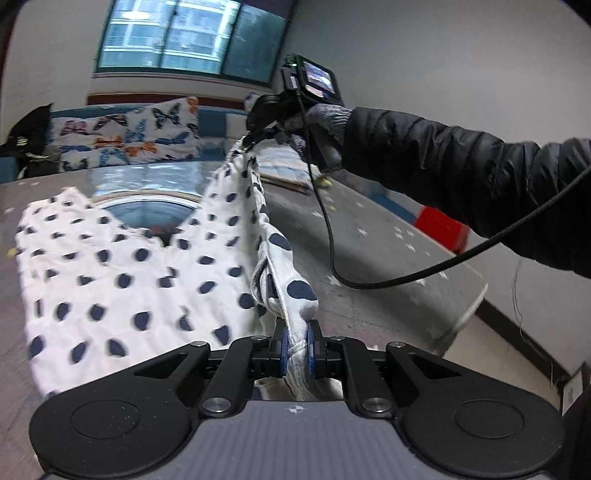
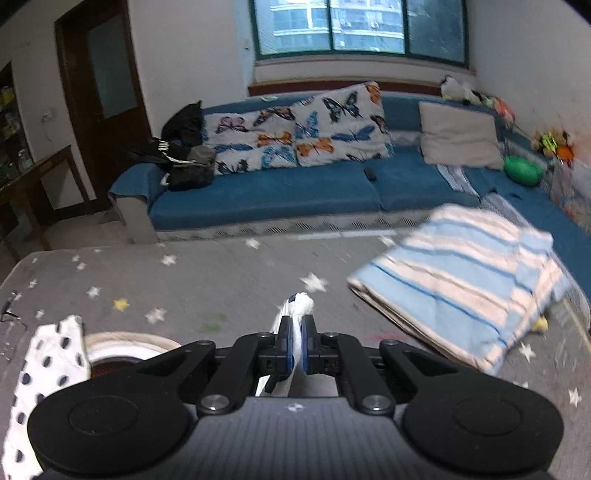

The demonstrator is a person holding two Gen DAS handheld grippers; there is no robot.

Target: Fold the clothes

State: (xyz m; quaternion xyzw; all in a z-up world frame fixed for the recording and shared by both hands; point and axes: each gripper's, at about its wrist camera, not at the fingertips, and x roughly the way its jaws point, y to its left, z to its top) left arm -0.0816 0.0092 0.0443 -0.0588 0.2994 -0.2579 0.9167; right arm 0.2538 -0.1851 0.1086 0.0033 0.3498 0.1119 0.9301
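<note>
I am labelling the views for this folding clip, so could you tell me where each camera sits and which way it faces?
Left wrist: on the left gripper, facing along the table towards the window; shows the spotted cloth, right gripper, gloved hand, dark sleeve.
Right wrist: on the right gripper, facing the sofa and striped blanket.
Shared: cloth, table, butterfly cushions, window.

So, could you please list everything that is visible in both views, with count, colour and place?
Polka-dot garment: one, white with dark blue dots, on the table, one edge lifted.
Striped folded cloth: one, light blue and cream, table's right side.
Table: one, grey with stars.
Sofa: one, blue, beyond the table.
Butterfly pillows: two, white, on the sofa.
Plain cushion: one, beige, on the sofa.
Window: one, green frame.
Left hand-held gripper: shut on the garment.
Right hand-held gripper: shut on the garment.
Sleeve: black.
</note>
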